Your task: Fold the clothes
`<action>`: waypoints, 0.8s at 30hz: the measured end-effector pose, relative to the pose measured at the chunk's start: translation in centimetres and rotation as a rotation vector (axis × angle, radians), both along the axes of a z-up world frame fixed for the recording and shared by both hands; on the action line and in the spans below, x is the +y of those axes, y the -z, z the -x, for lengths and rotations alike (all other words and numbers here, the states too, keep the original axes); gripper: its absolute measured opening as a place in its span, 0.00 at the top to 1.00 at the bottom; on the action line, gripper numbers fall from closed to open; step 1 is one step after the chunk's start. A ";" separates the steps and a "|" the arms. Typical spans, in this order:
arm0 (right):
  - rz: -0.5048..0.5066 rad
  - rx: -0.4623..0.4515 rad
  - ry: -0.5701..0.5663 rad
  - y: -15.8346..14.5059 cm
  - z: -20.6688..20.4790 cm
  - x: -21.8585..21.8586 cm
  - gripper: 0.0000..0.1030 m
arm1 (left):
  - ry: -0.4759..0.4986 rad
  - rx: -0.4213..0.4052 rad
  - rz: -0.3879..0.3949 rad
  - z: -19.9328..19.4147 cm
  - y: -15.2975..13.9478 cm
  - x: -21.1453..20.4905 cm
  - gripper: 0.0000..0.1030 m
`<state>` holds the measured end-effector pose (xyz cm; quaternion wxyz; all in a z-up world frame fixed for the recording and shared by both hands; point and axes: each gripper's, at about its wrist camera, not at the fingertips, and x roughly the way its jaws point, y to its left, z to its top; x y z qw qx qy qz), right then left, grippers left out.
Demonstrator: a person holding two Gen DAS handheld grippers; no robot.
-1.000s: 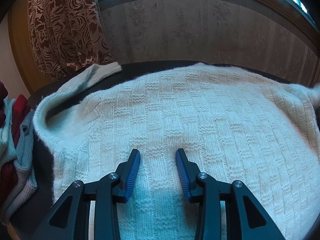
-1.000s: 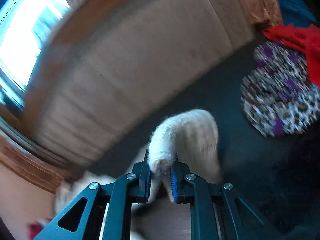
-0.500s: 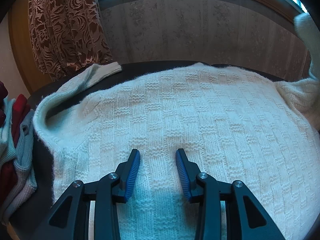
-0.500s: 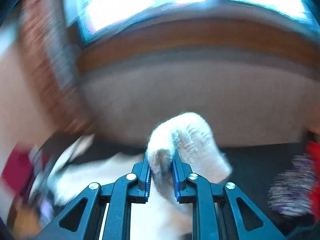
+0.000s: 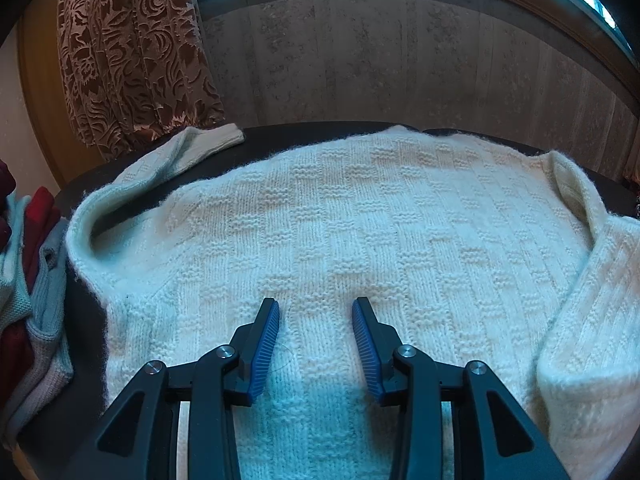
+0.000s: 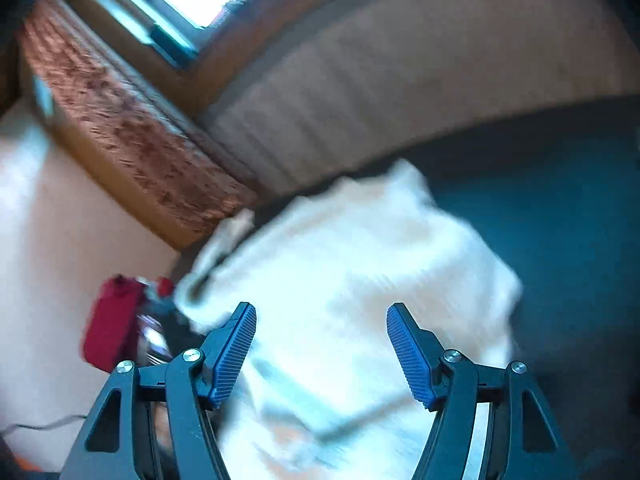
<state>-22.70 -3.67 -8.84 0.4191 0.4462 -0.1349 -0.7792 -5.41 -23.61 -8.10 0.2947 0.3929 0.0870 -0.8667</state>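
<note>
A cream knitted sweater [image 5: 360, 220] lies spread flat on a dark table [image 5: 312, 132]. Its left sleeve [image 5: 168, 160] stretches out toward the back left. Its right sleeve [image 5: 592, 280] lies folded in over the sweater's right side. My left gripper [image 5: 315, 304] is open and empty, low over the lower middle of the sweater. My right gripper [image 6: 321, 308] is open wide and empty, above the sweater [image 6: 352, 280], which looks blurred in the right wrist view.
A pile of red, pale blue and grey clothes [image 5: 28, 280] lies at the table's left edge and shows red in the right wrist view [image 6: 112, 324]. A patterned brown curtain [image 5: 132, 52] and a panelled wall [image 5: 400, 60] stand behind the table.
My right gripper carried the right sleeve up and across over the sweater, then opened and let it go. The sleeve now rests folded on the sweater's right side. My left gripper has not moved.
</note>
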 end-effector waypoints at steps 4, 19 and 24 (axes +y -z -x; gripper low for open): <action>-0.044 -0.022 0.082 3.6 -1.9 2.6 0.32 | -0.001 -0.009 0.008 0.1 0.0 0.1 0.62; 0.106 0.021 0.104 6.9 -1.8 4.9 0.23 | 0.514 0.052 0.028 -7.2 -4.0 12.9 0.60; 0.123 0.019 0.092 7.3 -1.8 4.7 0.22 | 0.593 -0.036 0.082 -4.9 -2.5 16.1 0.60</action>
